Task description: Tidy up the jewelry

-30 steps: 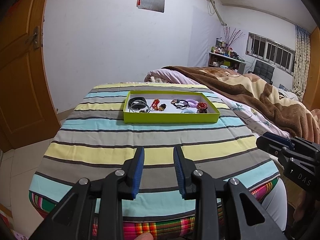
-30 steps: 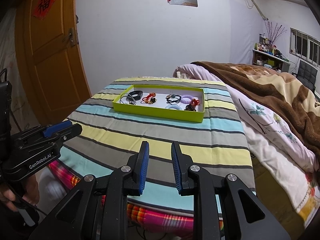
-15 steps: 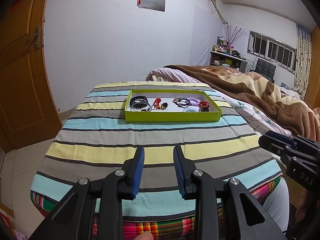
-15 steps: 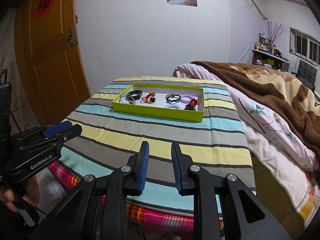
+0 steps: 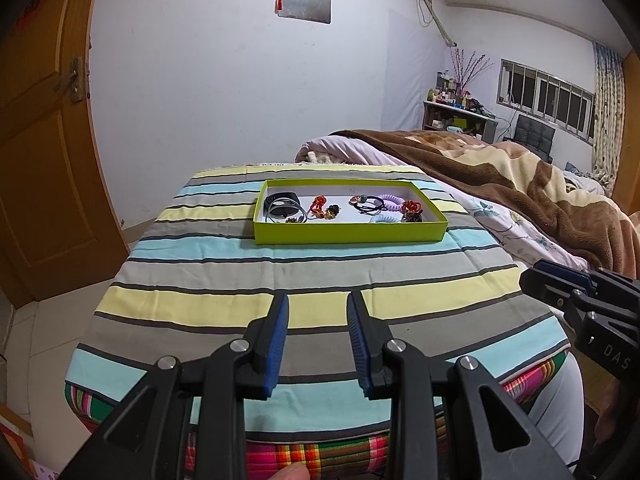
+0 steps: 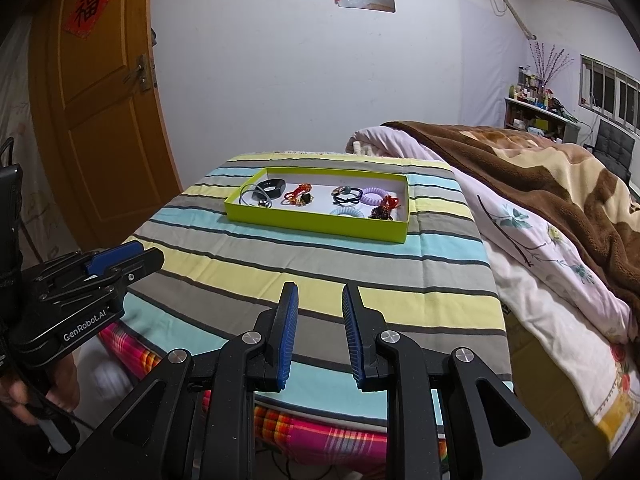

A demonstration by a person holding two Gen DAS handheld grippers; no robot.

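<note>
Jewelry tray (image 5: 348, 236) lies well beyond both grippers' spread, empty fingers (image 5: 278, 332)

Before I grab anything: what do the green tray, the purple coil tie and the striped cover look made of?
Green tray: probably matte cardboard, thin straight walls, white inside. Purple coil tie: likely smooth plastic, spiral ridges with a slight sheen. Striped cover: woven fabric, soft wrinkles and a draped edge.

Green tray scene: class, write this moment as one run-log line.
phase: start | left tongs: open, empty | right tongs: open, empty | green tray: jewelry inside, untouched
</note>
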